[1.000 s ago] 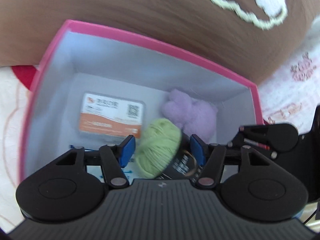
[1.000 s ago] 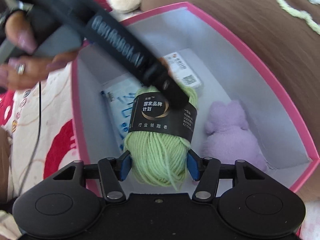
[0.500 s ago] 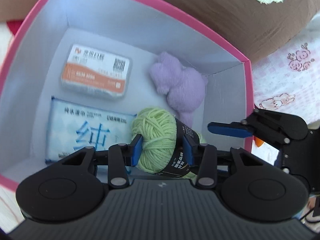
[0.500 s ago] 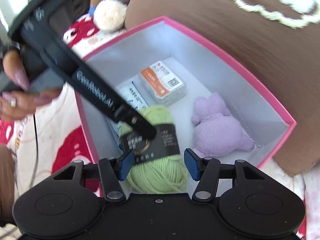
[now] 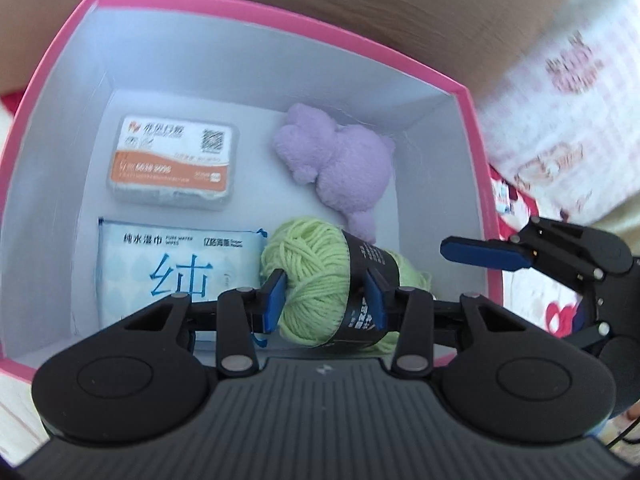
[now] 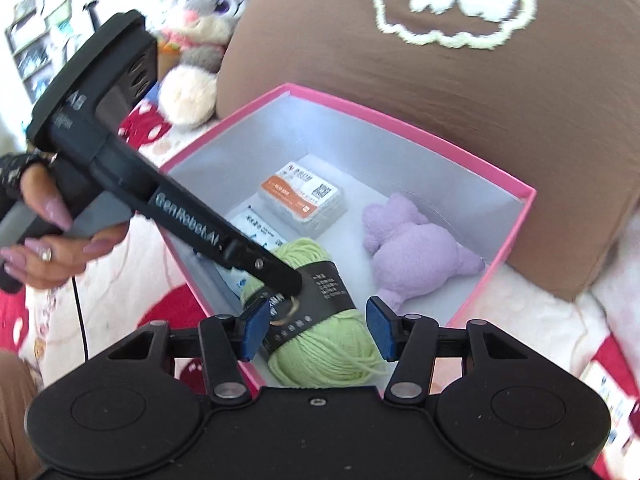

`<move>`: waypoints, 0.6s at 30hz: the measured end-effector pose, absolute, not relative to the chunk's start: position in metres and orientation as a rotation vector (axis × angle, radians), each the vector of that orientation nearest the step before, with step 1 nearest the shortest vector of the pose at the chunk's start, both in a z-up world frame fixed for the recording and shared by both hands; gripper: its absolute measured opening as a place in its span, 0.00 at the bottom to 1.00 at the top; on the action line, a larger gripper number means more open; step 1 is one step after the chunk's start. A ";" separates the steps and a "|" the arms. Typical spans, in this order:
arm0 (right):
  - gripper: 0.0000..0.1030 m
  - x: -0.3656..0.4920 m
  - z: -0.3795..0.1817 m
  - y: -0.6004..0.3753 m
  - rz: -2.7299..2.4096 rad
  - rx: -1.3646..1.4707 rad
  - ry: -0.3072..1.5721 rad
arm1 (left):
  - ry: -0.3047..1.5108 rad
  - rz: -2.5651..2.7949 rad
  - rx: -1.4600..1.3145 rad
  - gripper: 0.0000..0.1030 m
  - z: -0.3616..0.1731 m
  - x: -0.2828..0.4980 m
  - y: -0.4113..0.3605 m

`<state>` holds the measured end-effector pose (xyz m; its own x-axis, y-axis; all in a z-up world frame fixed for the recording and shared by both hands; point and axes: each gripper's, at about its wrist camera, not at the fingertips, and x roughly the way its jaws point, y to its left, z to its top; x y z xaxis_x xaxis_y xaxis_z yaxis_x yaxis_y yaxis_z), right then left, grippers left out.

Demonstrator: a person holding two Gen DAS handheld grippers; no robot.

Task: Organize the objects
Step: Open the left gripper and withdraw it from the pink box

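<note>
Yarn (image 5: 316, 276) clamped btwn left tongs (image 5: 326, 294), in box (image 5: 256, 20).

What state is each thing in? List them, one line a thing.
left gripper: jaws just closed, shut on the yarn ball
yarn ball: gripped, inside the box
right gripper: open, holding nothing
pink box: open, no lid on it
purple plush: lying in the box
wipes pack: flat, label up
plastic case: flat, label up
</note>
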<state>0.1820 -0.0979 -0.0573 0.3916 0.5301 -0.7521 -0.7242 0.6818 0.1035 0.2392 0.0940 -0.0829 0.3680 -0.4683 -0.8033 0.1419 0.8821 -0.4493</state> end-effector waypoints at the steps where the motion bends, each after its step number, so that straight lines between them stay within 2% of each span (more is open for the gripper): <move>1: 0.56 0.179 -0.056 -0.099 0.789 -0.247 0.842 | 1.122 -0.400 -0.310 0.40 -0.081 0.237 0.091; 5: 0.57 0.164 -0.049 -0.109 0.710 -0.217 0.812 | 1.062 -0.408 -0.249 0.45 -0.071 0.230 0.081; 13: 0.58 0.149 -0.033 -0.137 0.681 -0.155 0.805 | 1.146 -0.351 -0.327 0.49 -0.091 0.234 0.069; 18: 0.58 0.148 -0.031 -0.156 0.690 -0.013 0.849 | 1.067 -0.332 -0.255 0.50 -0.067 0.218 0.068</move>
<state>0.1485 -0.1562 -0.0315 0.4591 0.5553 -0.6934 -0.5653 0.7848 0.2542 0.2179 0.0683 -0.0666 0.4408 -0.3856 -0.8106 0.1419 0.9216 -0.3612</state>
